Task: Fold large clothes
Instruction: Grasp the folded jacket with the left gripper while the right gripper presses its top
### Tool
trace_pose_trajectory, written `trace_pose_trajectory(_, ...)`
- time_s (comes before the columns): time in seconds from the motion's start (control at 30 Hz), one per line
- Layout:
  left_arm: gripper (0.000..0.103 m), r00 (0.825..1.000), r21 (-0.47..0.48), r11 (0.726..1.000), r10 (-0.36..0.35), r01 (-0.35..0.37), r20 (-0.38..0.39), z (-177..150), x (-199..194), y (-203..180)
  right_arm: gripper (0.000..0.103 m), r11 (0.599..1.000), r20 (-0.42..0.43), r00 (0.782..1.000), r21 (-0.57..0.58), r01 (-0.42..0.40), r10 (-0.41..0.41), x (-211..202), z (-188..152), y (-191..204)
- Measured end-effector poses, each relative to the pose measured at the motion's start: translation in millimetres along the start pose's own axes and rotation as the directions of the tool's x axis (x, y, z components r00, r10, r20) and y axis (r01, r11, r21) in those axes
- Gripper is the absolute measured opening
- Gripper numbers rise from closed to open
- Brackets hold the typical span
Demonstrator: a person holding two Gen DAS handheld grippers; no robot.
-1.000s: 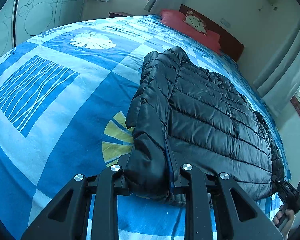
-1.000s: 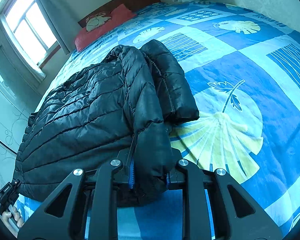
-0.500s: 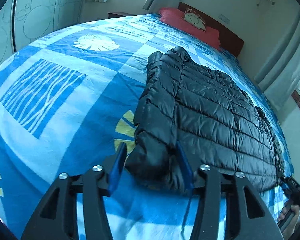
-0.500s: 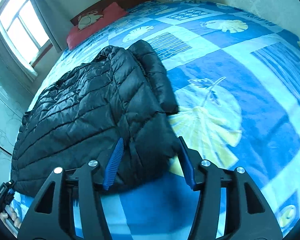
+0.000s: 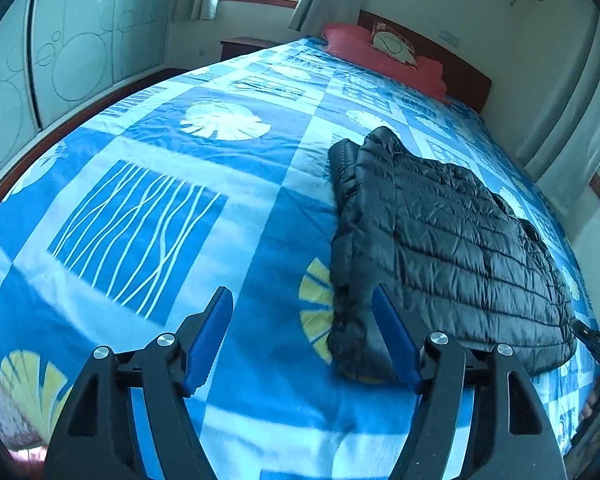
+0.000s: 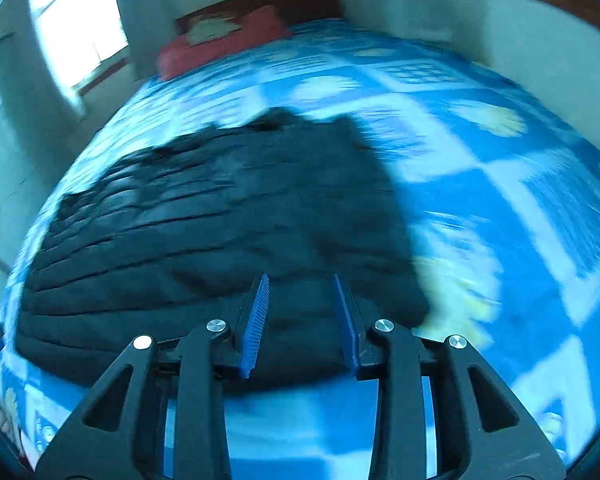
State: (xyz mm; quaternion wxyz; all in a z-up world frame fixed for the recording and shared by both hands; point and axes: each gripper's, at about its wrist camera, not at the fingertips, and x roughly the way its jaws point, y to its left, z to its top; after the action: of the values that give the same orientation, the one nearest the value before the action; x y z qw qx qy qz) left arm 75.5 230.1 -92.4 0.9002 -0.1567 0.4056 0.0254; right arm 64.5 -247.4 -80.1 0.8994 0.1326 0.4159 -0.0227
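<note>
Released since a second ago: black puffer jacket (image 5: 452, 240) now lies folded on the blue patterned bed (image 5: 180, 208), no longer pinched | left gripper (image 5: 302, 338) has just been opening, empty | right gripper (image 6: 302, 320) partly closing, empty, above jacket | judged: one fold done, further folds perhaps left

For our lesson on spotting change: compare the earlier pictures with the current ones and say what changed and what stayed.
Both grippers let go of the black quilted puffer jacket and drew back. The left gripper has just been opening, its jaws off the jacket. The right gripper opened, then partly closed, gripping nothing. The jacket stays folded on the blue patterned bedspread.
</note>
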Motion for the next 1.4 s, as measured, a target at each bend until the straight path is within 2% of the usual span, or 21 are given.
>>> trace_pose_trajectory(0.13, 0.071, 1.0, -0.003, 1.0, -0.02, 0.02, -0.016, 14, 12, -6, 0.033, 0.995, -0.026, 0.997, -0.071, -0.068, 0.066, 31, 22, 55)
trace_pose_trajectory(0.33, 0.071, 1.0, 0.021, 1.0, -0.019, 0.02, -0.025, 28, 26, -16, 0.033, 0.986, -0.046, 0.995, -0.136, -0.096, 0.09, 65, 43, 107)
trace_pose_trajectory(0.43, 0.071, 0.999, 0.04, 0.999, -0.022, 0.023, -0.037, 34, 34, -22, 0.033, 0.982, -0.067, 0.994, -0.164, -0.096, 0.085, 84, 45, 119)
trace_pose_trajectory(0.53, 0.071, 0.999, 0.069, 0.997, -0.014, 0.018, -0.052, 39, 44, -29, 0.034, 0.978, -0.127, 0.991, -0.195, -0.072, 0.047, 110, 37, 125)
trace_pose_trajectory(0.67, 0.071, 0.997, 0.092, 0.995, -0.034, 0.041, -0.071, 47, 55, -39, 0.035, 0.973, -0.116, 0.993, -0.228, -0.042, 0.016, 121, 26, 128)
trace_pose_trajectory(0.93, 0.071, 0.991, 0.165, 0.984, -0.048, 0.068, -0.121, 67, 82, -56, 0.035, 0.97, -0.09, 0.996, -0.243, -0.026, 0.004, 121, 18, 130)
trace_pose_trajectory(1.13, 0.072, 0.968, 0.163, 0.976, -0.107, 0.145, -0.226, 72, 121, -58, 0.035, 0.968, -0.075, 0.997, -0.252, -0.018, -0.001, 121, 15, 134)
trace_pose_trajectory(1.23, 0.079, 0.948, 0.11, 0.976, -0.153, 0.19, -0.281, 73, 140, -54, 0.035, 0.967, -0.067, 0.998, -0.253, -0.018, 0.001, 120, 12, 135)
trace_pose_trajectory(1.3, 0.08, 0.918, 0.019, 0.971, -0.219, 0.238, -0.331, 71, 159, -42, 0.035, 0.968, -0.064, 0.998, -0.25, -0.02, 0.004, 120, 11, 135)
trace_pose_trajectory(1.33, 0.079, 0.91, -0.009, 0.965, -0.249, 0.261, -0.33, 70, 163, -38, 0.035, 0.968, -0.063, 0.998, -0.249, -0.021, 0.005, 121, 10, 135)
trace_pose_trajectory(1.37, 0.072, 0.909, 0.003, 0.962, -0.258, 0.274, -0.328, 69, 162, -38, 0.035, 0.969, -0.062, 0.998, -0.248, -0.021, 0.006, 120, 10, 135)
trace_pose_trajectory(1.4, 0.063, 0.9, 0.02, 0.951, -0.284, 0.308, -0.329, 69, 160, -40, 0.035, 0.969, -0.06, 0.998, -0.248, -0.021, 0.006, 120, 10, 135)
